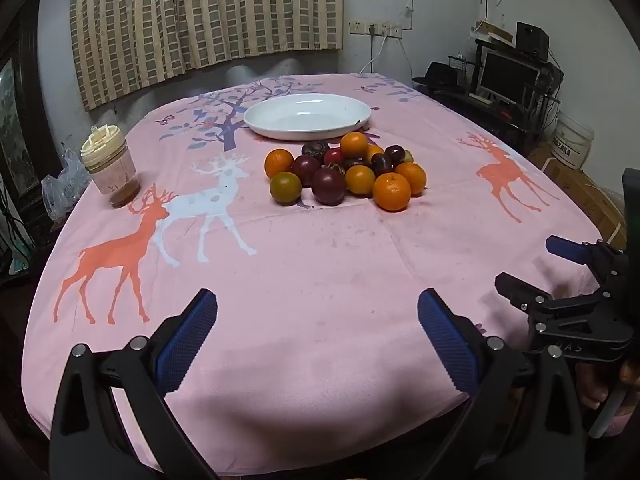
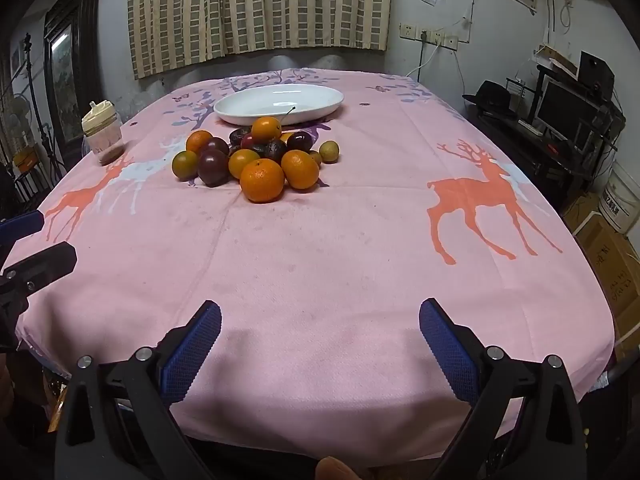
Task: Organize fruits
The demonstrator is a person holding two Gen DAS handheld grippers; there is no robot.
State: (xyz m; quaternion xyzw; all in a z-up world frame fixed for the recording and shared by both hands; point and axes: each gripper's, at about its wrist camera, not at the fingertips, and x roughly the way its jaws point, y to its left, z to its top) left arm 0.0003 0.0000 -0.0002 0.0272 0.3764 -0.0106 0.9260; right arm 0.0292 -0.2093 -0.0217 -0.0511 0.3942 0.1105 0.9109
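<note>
A pile of fruit (image 1: 348, 170) lies in the middle of the pink deer-print tablecloth (image 1: 320, 272): several orange tangerines, dark purple plums and small greenish ones. It also shows in the right wrist view (image 2: 256, 160). A white oval plate (image 1: 307, 115) stands empty just behind the pile, and shows in the right wrist view too (image 2: 279, 103). My left gripper (image 1: 318, 308) is open and empty over the table's near edge. My right gripper (image 2: 320, 316) is open and empty, beside it on the right (image 1: 524, 264).
A lidded plastic cup (image 1: 110, 166) with brown residue stands at the table's left side (image 2: 103, 134). A desk with a monitor (image 1: 508, 76) and buckets stand to the right of the table. Curtains hang behind.
</note>
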